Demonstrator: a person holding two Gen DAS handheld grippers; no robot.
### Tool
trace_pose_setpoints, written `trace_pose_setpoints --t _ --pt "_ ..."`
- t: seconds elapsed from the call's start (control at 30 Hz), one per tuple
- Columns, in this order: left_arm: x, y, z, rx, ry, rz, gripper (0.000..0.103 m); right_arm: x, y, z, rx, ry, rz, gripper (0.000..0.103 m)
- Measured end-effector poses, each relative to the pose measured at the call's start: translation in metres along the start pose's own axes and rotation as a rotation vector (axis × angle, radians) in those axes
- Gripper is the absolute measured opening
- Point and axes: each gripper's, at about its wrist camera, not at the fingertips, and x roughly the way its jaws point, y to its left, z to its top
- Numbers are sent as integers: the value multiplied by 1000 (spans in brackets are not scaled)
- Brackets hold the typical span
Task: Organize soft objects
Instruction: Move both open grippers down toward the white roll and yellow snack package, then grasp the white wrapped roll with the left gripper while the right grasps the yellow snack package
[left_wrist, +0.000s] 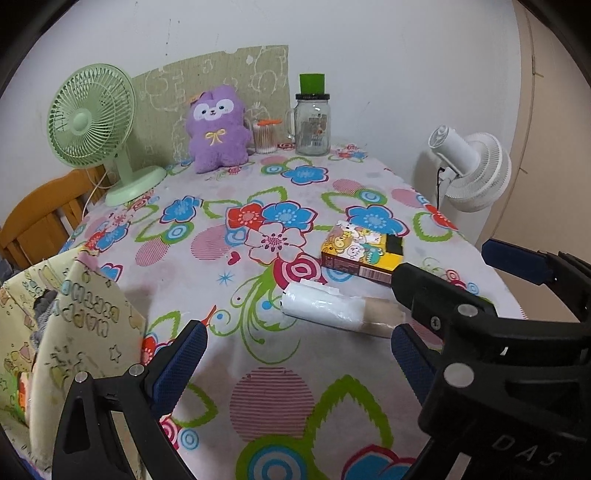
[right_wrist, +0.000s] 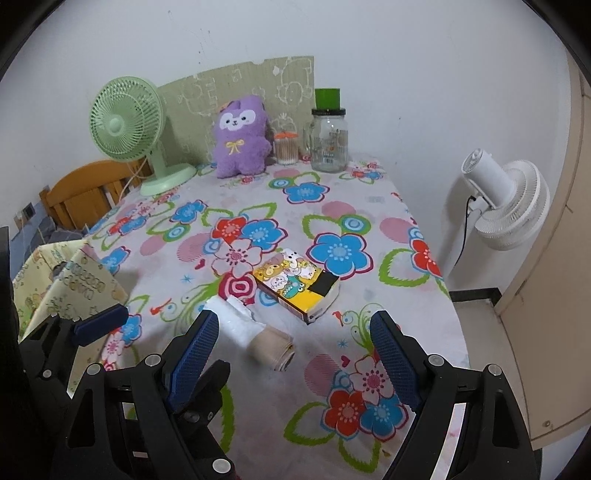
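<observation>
A purple plush toy sits upright at the far edge of the flowered table, against the wall. A roll of white plastic on a cardboard tube lies near the front. Behind it lies a cartoon-printed tissue box. My left gripper is open above the tablecloth, left of the roll, with nothing between its fingers. My right gripper is open too, and the roll's tube end lies just ahead of its left finger. Each gripper shows at the edge of the other's view.
A pale patterned bag with something grey inside stands at the table's left front corner. At the back stand a green desk fan, a cotton swab tub and a glass jar. A white fan stands on the floor at right, a wooden chair at left.
</observation>
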Motion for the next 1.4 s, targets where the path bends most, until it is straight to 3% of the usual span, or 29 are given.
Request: trace_pose_setpoints --t 0.67,0.9,1.17,1.4 --pt "52 -7 14 62 53 12 101 57 -11 6 5 52 -7 86" --pt "63 -6 19 49 79 -35 99 72 -14 9 16 68 -3 86" --pt "68 -14 19 85 104 -79 65 82 -19 12 22 84 -12 86" --pt "67 -5 20 71 105 -67 60 89 -16 13 8 97 -12 86"
